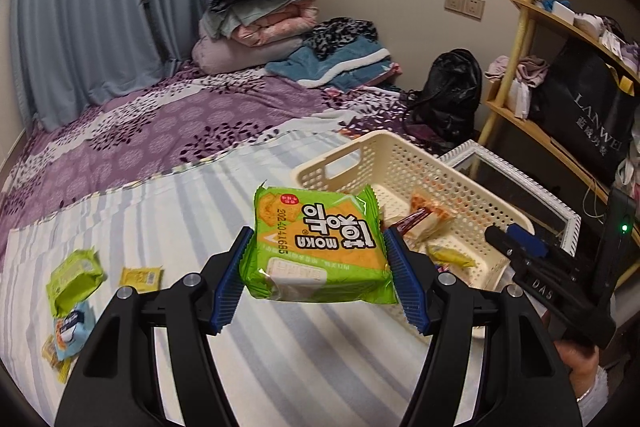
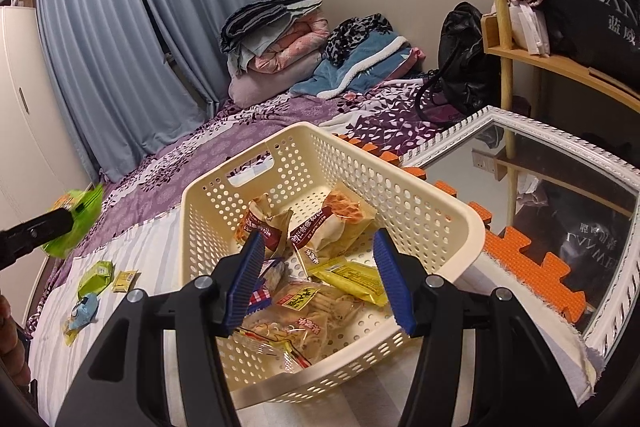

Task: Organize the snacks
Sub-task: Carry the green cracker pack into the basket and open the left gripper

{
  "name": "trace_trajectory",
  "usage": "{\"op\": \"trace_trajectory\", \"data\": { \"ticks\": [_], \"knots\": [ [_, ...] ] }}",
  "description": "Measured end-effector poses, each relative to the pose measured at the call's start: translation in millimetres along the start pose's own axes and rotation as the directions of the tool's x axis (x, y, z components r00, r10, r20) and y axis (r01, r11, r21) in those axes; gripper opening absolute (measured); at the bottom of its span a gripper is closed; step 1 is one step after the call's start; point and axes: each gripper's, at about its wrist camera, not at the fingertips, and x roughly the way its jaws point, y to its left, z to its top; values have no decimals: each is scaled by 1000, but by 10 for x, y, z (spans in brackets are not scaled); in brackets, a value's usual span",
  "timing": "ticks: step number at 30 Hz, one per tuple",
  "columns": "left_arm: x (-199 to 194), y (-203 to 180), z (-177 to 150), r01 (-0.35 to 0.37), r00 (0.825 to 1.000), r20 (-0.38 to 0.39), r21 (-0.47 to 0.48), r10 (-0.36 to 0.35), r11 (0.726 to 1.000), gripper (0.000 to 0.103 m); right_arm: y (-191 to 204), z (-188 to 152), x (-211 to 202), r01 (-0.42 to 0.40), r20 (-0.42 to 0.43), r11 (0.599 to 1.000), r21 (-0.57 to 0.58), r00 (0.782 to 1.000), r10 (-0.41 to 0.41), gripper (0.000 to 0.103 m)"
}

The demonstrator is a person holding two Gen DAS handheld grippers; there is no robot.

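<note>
Left wrist view: left gripper (image 1: 316, 267) at centre-bottom, blue pads pressed against both side edges of a green cracker packet (image 1: 320, 247), clamped flat and lifted clear of the striped bed sheet (image 1: 180, 211). Gripped by the edges, probably so the crackers inside take no squeeze across the face. Cream perforated basket (image 1: 400, 163) to the right of centre, several wrapped snacks already inside; packet just left of its near corner, so apparently on its way to the basket. Lower left of the frame: more loose snacks on the sheet, among them a second green packet (image 1: 74, 277), a small yellow packet (image 1: 141, 277) and a light-blue packet (image 1: 72, 331), still to be collected by the look of it. Right gripper (image 1: 520, 239) at the right edge, over the basket's near end; state not readable from this side.

Right wrist view: right gripper (image 2: 320, 277) at centre-bottom, jaws moderately apart with nothing between the pads, hanging over the basket (image 2: 452, 215). Below the jaws, a noodle-snack bag (image 2: 304, 315), a yellow bar (image 2: 356, 279) and two brown-wrapped pastries (image 2: 320, 223) lying loose on the basket floor. Empty jaws above the pile suggest a drop just made. Green packet (image 2: 76, 223) at the left edge, held aloft by the other gripper, well apart from the basket. Framed mirror (image 2: 560, 227) at right, beside the basket.
</note>
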Motion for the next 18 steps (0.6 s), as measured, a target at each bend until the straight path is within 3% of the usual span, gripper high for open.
{"op": "trace_trajectory", "data": {
  "ticks": [16,17,18],
  "knots": [
    [550,-680,291,113,993,-55,107,-108,988,67,-132,6,-21,-14,5,999,33,1000,14,57],
    [571,-706,301,121,992,-57,111,-115,986,70,-137,9,-14,-15,3,999,35,1000,15,57],
    [584,-722,309,120,992,-57,117,-114,986,79,-136,6,-8,-16,1,999,36,1000,16,57]
  ]
}}
